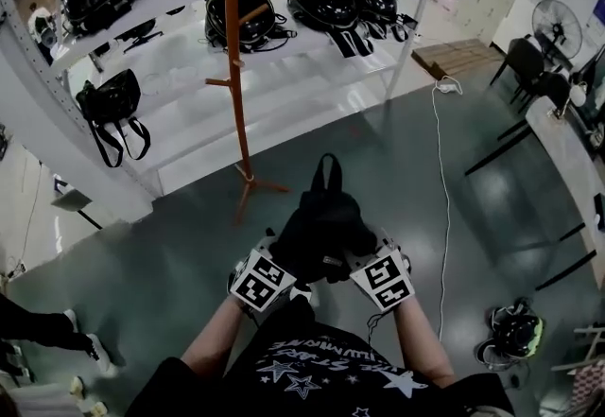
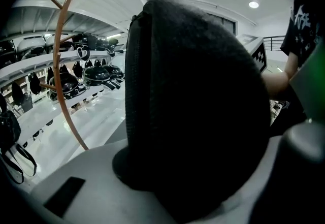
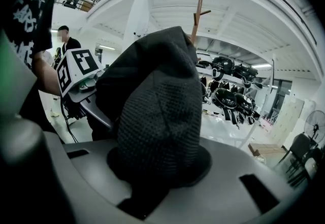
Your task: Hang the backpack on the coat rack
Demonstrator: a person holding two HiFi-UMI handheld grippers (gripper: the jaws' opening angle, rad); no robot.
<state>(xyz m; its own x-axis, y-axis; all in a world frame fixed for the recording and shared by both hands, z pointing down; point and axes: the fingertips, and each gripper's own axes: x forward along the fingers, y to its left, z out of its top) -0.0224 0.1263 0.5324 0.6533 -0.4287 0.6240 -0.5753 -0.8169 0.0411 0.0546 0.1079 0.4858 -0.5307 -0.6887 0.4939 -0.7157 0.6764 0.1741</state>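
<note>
A black backpack [image 1: 321, 221] hangs in front of me between the two grippers, its top loop standing up. My left gripper [image 1: 286, 259] is shut on its left side and my right gripper [image 1: 362, 257] on its right side; the fabric hides the fingertips. In the left gripper view the backpack [image 2: 198, 116] fills the space between the jaws. In the right gripper view its mesh cloth [image 3: 157, 116] is pinched the same way. The orange-brown coat rack [image 1: 233, 46] stands just ahead on the floor, with bare pegs. It also shows as the rack [image 2: 60, 81] at left and the rack's top [image 3: 197, 12].
White shelving [image 1: 284, 75] behind the rack carries several black bags and helmets. A white cable [image 1: 444, 179] runs along the floor at right. Chairs and a fan [image 1: 556, 26] stand far right, and a bag [image 1: 515, 330] lies on the floor. Someone's shoes [image 1: 90, 349] show at left.
</note>
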